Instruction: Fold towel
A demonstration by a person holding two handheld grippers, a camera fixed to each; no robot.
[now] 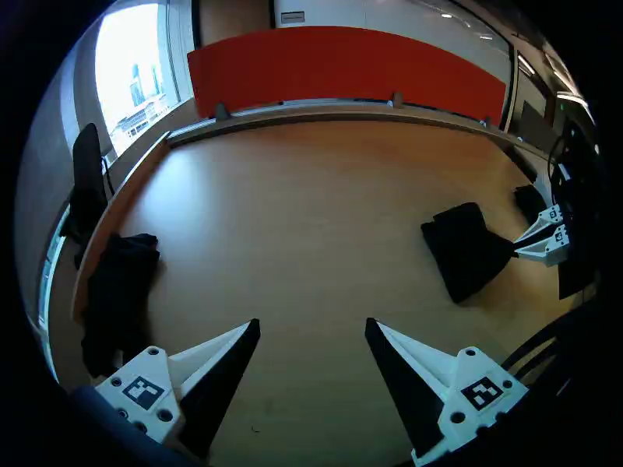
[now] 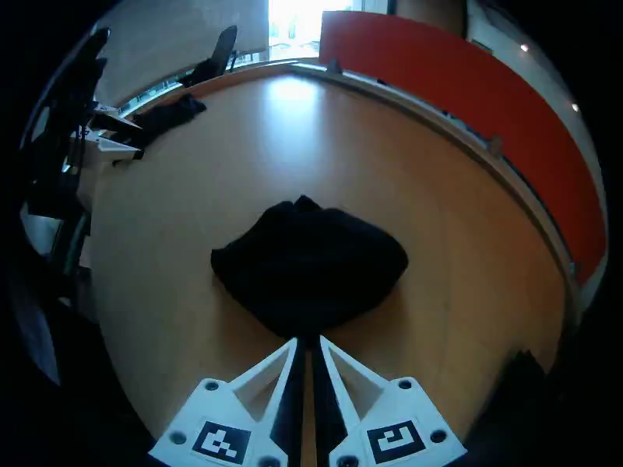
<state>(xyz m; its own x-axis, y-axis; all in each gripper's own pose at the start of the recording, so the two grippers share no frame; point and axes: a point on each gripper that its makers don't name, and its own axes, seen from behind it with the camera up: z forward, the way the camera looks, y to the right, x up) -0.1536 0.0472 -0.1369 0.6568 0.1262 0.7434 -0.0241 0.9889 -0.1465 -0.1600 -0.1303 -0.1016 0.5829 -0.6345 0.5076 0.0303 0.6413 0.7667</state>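
A crumpled black towel (image 2: 311, 265) lies on the wooden table (image 2: 436, 233), right in front of my right gripper (image 2: 307, 346). That gripper's fingers are pressed together on the towel's near edge. In the left gripper view the same towel (image 1: 466, 251) sits at the right, with the right gripper (image 1: 516, 245) pinching its corner. My left gripper (image 1: 311, 323) hovers open above bare table with nothing between its fingers. It appears small at the far left (image 2: 128, 136) in the right gripper view.
A second black cloth (image 1: 117, 300) lies at the table's left edge, also seen as a dark cloth (image 2: 167, 113) near the left gripper. A red partition (image 1: 343, 66) runs along the far edge. An office chair (image 1: 87, 187) stands by the window.
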